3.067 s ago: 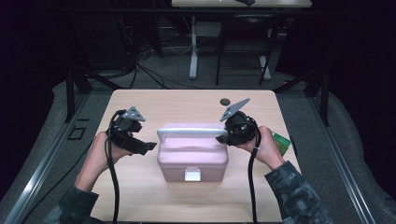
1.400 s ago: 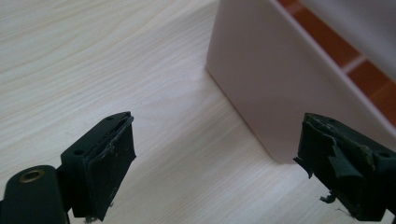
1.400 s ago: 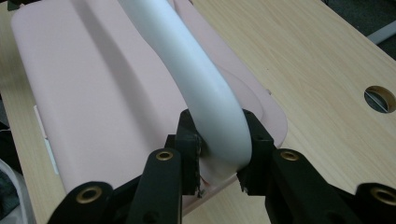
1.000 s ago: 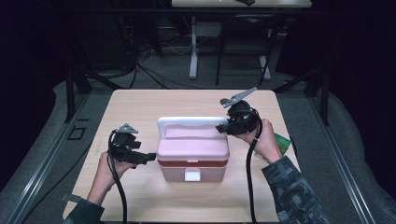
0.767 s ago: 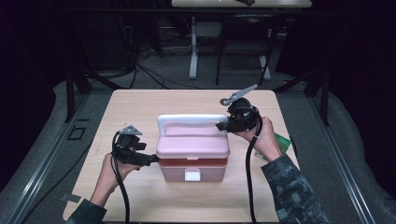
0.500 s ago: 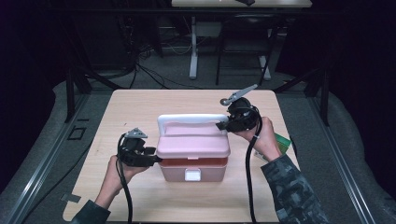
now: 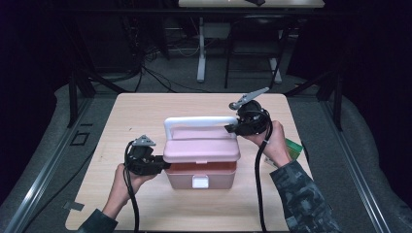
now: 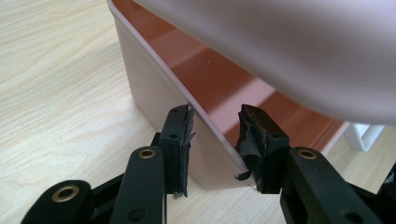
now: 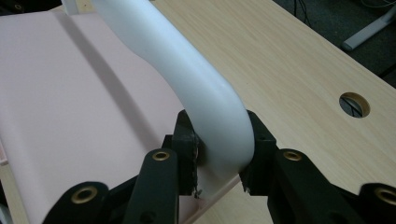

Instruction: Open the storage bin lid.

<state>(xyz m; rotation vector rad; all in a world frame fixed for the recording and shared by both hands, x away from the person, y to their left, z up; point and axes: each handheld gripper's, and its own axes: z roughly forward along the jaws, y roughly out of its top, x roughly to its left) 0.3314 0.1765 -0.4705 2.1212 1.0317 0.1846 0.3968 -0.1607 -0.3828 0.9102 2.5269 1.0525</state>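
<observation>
Left to right, high view: left gripper [image 7: 163, 165] sits low at the left end of the pink box [image 7: 201, 175], held by the person's left hand [image 7: 127, 180], cable trailing back toward the table's near edge.

Left gripper view: the left gripper [image 8: 214, 140] has its jaws at medium spread, straddling the thin wall at the box's corner [image 8: 154, 98], one pad [image 8: 180, 140] outside, the other over the reddish interior. Can't tell if either pad touches the wall; not clamped.

Box is centre of the wooden table [image 7: 145, 111], a bit toward the near side. Long axis runs left-right across the table, white latch [image 7: 199, 182] facing the person. Lid [image 7: 201, 148] is lifted off the base, with a dark red gap showing under its front edge. Lid's front is higher than its back. White handle [image 7: 199, 121] stands upright along the lid's long axis, arching left to right.

Right gripper [image 7: 232, 130] is at the right end of the handle, above the lid's right rear corner, held by the right hand [image 7: 274, 145]. Right gripper view: the right gripper [image 9: 219, 154] has its jaws closed on the handle's bend [image 9: 205, 107], pads pressed on both sides.

Green object [image 7: 293, 147] lies by the table's right edge, just behind the right hand. Round hole [image 9: 354, 104] in the table beyond the handle.
</observation>
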